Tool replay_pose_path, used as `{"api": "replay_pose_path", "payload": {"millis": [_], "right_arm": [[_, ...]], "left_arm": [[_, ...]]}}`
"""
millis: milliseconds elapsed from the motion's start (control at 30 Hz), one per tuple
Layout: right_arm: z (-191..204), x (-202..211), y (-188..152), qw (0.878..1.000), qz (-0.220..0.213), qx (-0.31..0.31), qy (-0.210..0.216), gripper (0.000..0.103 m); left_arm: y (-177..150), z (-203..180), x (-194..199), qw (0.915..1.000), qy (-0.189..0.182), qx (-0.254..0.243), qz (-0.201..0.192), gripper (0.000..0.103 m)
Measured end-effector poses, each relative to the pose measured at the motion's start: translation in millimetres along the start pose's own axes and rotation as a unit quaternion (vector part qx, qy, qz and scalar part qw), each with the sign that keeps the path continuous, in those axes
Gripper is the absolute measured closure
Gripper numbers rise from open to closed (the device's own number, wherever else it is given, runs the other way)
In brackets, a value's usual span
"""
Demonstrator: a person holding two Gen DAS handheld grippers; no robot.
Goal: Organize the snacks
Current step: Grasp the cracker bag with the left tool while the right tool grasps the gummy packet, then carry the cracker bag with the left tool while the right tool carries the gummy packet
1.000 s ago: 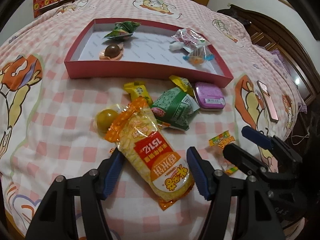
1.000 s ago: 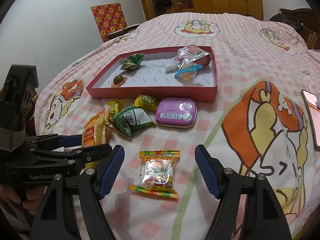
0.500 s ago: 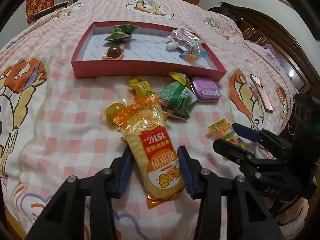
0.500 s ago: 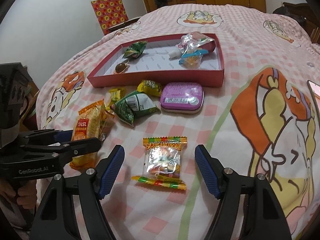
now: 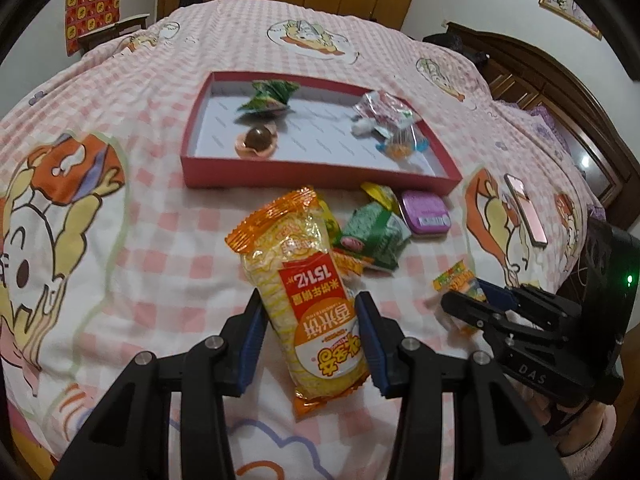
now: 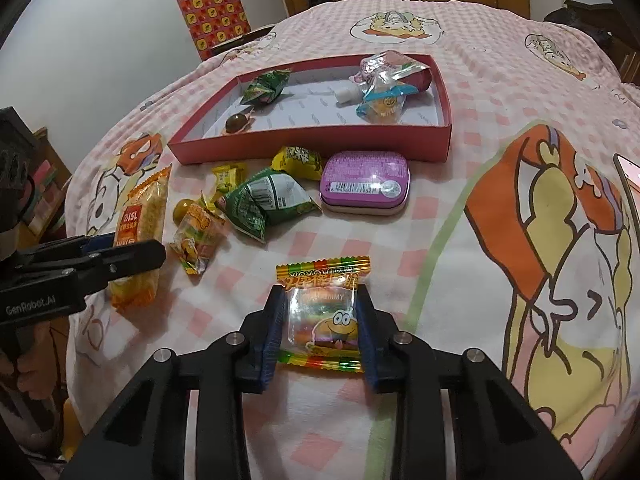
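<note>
My left gripper [image 5: 308, 334] is clamped on the orange rice-cracker pack [image 5: 306, 292], its blue pads pressed into both sides; the red label shows "1514" upside down above Chinese characters. My right gripper [image 6: 320, 326] has just been closing, and its pads now pinch the clear gummy packet [image 6: 322, 320], where I can make out "YUMMY" and a cartoon burger face. The gripper seen at the left edge of the right view carries "GenRobot.AI"; the other one, seen in the left view, reads "DAS". Ahead on the pink checked bedspread [image 6: 500, 92] sits the red box [image 6: 308, 144] with four snacks inside. Just before it lies a purple tin [image 6: 366, 180] with a barcode, beside a green pouch [image 6: 268, 202] whose print is too small to read.
</note>
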State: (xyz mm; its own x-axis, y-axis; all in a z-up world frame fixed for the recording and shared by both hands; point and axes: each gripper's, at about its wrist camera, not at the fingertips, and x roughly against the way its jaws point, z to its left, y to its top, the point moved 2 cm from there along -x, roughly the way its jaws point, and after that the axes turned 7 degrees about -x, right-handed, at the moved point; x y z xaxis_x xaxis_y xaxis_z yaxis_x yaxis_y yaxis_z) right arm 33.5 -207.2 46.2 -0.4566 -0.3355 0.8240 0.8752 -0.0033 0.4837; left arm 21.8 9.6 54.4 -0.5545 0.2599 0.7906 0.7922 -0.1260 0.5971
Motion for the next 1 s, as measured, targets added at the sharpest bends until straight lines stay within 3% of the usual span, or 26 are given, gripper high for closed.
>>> {"api": "replay_pose_path", "payload": {"millis": [500,1000], "right_arm": [[21,11,23,0.999,-0.012,0.032,0.012,0.069],[9,9,75,0.999,-0.038,0.024,-0.005,0.069]], "left_arm": [[35,22,3,0.9994,0.019,-0.002,-0.028,0.057],[87,31,-13,0.9984,0.029,-0.009,-0.048,0.057]]}}
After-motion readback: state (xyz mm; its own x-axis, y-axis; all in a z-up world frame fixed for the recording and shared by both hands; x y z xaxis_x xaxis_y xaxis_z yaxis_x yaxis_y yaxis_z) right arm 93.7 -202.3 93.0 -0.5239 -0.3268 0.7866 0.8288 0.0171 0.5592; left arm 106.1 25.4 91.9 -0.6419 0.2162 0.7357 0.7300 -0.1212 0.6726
